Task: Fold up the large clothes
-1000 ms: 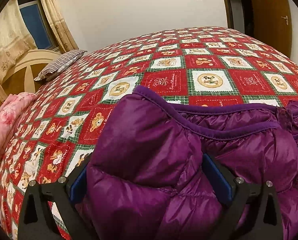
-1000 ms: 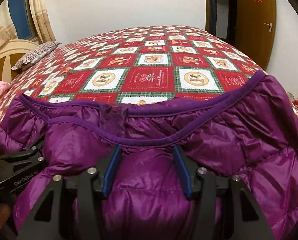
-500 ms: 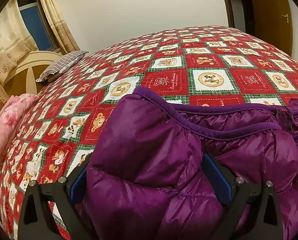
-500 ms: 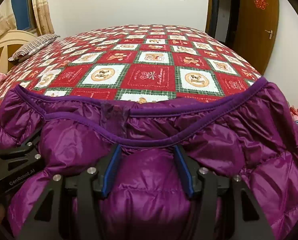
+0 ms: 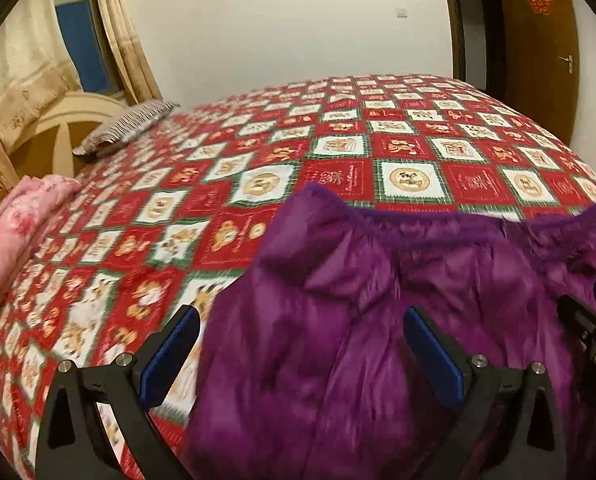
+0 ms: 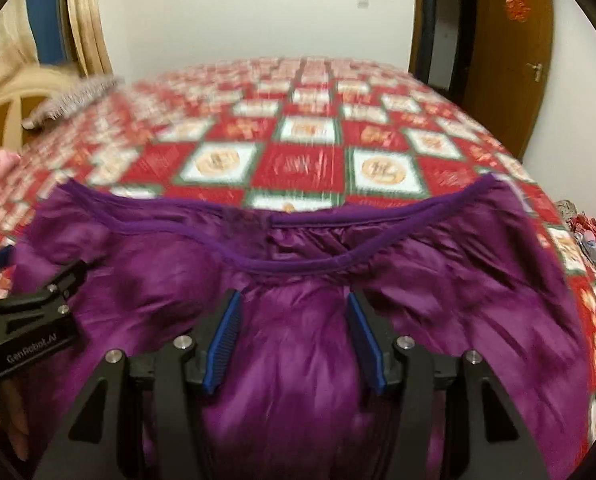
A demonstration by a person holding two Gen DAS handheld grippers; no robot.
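While both pictures are a bit blurry, the big purple puffy jacket (image 5: 377, 320) is easy to see. It lies at the near edge of the bed, on the red quilt (image 5: 337, 152) with little bear squares. Its top edge has a darker purple trim and sags in the middle.

The left gripper (image 5: 298, 344) stands wide. Its right blue pad presses into the jacket, but its left pad sits over the quilt, just beside the cloth, so I cannot tell if it has a real hold. The right gripper (image 6: 294, 344) is about half open, and a fat bunch of jacket fills the gap between its two blue pads, squeezed tight.

A striped pillow (image 5: 126, 128) and a pink blanket (image 5: 14, 232) lie far off to the left.
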